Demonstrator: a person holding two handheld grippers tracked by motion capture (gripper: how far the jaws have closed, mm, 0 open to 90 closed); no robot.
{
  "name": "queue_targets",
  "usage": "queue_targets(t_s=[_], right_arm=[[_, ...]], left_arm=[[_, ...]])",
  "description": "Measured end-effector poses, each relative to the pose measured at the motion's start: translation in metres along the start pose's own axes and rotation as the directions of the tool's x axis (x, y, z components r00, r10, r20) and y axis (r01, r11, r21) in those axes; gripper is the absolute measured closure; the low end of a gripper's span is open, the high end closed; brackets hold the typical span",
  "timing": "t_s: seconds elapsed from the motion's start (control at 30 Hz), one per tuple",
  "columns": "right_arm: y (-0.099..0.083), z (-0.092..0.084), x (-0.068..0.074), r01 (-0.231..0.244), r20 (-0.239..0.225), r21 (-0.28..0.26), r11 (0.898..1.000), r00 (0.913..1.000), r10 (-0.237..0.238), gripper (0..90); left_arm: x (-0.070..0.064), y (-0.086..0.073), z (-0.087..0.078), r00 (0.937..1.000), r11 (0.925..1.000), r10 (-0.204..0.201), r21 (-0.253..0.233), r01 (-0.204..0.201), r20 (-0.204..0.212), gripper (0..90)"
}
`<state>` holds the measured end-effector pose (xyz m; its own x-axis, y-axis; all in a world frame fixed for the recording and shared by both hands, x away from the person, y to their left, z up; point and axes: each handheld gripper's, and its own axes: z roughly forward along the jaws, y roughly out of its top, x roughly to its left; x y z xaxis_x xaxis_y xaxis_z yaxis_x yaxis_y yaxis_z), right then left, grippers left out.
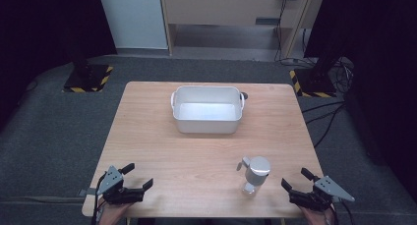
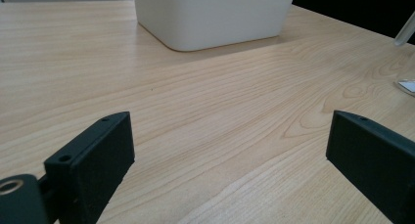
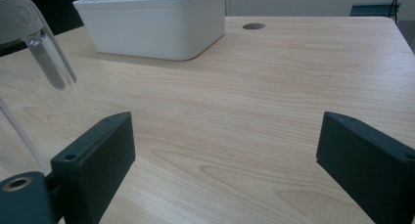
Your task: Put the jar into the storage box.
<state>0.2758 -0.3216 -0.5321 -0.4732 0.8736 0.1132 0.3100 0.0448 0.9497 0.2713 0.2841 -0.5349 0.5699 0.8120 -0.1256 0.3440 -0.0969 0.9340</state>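
At the near left corner of the pale wooden counter (image 1: 162, 151) the left claw (image 1: 136, 176) rests low, its 2 black jaws spread wide with only bare wood between them. Nothing lies close to it; the bottle is well off to its right.

Further back, about mid-counter, sits a white rectangular plastic tub (image 1: 207, 109) with a handle at each short end. Its inside looks empty from above. Just behind its right end a small dark round disc (image 3: 254, 26) is set into the wood.

Moving right, a clear bottle with a grey cap and a small side spout (image 1: 255, 173) stands upright near the front edge, its long axis vertical. It stands alone, touched by nothing.

The right claw (image 1: 295, 182) lies just beside it, jaws equally wide and holding nothing. The bottle sits to this claw's left and slightly forward, so I judge the right hand far better placed to take it, closing across the body from the side.
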Motion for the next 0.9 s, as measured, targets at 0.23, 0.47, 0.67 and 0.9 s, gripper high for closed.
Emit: queue_targets(t_s=[0.23, 0.47, 0.67, 0.9], right_arm=[[-0.0011, 0.0004, -0.0011, -0.007, 0.003, 0.006, 1.0, 1.0, 0.007, 7.4], [0.0005, 0.0007, 0.0009, 0.007, 0.004, 0.004, 1.0, 1.0, -0.007, 7.5], [0.0005, 0.001, 0.0017, 0.007, 0.005, 0.011, 1.0, 1.0, -0.008, 7.4], [0.0, 0.0031, 0.0025, 0.012, -0.002, 0.026, 1.0, 0.9999, -0.012, 7.5]], left_arm=[[0.001, -0.0007, 0.0006, 1.0, 1.0, -0.003, -0.001, 0.003, 0.004, 1.8], [0.0028, -0.001, -0.0044, 0.9999, 0.9998, -0.004, -0.022, 0.004, 0.014, 0.7], [0.0038, -0.0018, -0.0041, 0.9999, 0.9998, -0.009, -0.02, 0.009, 0.013, 0.0], [0.0052, -0.0014, -0.0059, 0.9998, 0.9994, -0.016, -0.032, 0.017, 0.006, 0.0]])
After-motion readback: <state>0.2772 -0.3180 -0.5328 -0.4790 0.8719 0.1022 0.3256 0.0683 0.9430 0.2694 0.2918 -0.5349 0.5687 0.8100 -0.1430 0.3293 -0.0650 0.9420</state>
